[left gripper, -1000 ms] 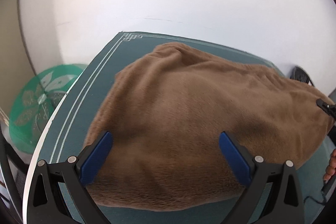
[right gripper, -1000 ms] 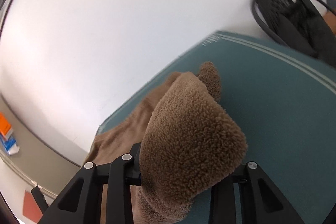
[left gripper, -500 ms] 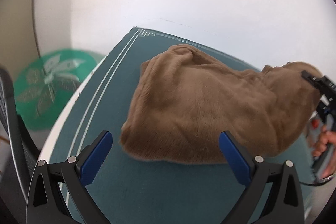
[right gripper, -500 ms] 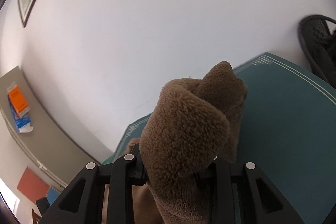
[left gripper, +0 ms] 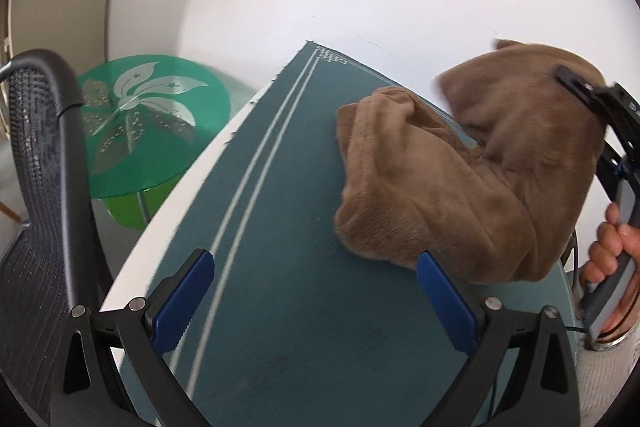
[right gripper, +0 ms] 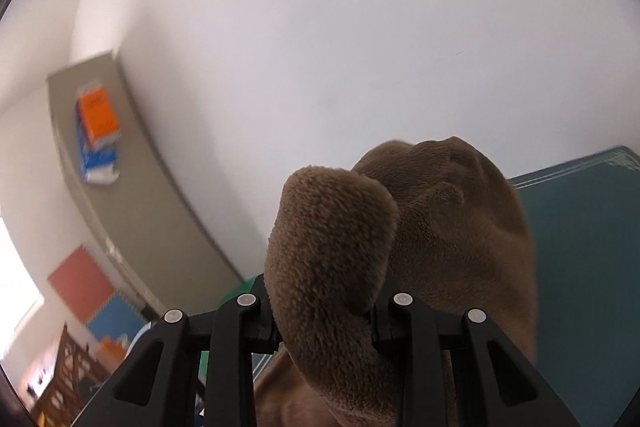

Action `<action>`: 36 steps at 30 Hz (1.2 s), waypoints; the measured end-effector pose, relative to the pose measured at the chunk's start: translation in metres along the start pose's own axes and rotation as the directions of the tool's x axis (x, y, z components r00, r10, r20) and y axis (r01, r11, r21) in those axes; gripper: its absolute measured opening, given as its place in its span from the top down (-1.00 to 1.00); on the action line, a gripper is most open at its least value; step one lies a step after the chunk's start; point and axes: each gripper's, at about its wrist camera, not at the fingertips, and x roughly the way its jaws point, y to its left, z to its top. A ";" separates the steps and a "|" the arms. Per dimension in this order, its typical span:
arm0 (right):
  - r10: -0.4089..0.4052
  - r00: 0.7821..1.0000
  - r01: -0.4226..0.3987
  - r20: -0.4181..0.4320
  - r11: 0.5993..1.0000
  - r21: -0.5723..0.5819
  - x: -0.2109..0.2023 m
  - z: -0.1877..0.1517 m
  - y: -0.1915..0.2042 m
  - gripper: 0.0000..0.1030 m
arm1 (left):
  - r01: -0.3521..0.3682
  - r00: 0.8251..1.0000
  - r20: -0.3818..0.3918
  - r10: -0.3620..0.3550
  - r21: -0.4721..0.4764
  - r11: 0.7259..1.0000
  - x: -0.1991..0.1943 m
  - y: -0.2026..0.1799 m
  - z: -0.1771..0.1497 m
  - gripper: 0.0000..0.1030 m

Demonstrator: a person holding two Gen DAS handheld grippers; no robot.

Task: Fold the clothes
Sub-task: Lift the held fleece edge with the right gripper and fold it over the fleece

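Note:
A brown fleece garment lies bunched on the right part of the teal table mat, with its right side lifted into the air. My left gripper is open and empty, low over the mat, its right blue pad just short of the garment's near edge. My right gripper is shut on the garment's raised edge and holds it above the table. In the right wrist view the fleece bulges out between the shut jaws of the right gripper, and the rest hangs down toward the mat.
A black mesh chair stands close at the left. A round green glass side table sits beyond the white table edge. A white wall is right behind the table. A person's hand holds the right gripper's handle.
The right gripper has lifted the garment's edge up and toward the right, dragging the cloth off the left of the mat. The left gripper has drawn back and turned left, leaving the garment.

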 end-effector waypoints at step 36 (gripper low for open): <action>0.042 0.926 -0.207 -0.375 0.887 -0.413 0.088 -0.103 0.051 -0.58 | -0.005 1.000 0.007 0.006 -0.128 0.992 0.004 0.051 -0.004 -0.98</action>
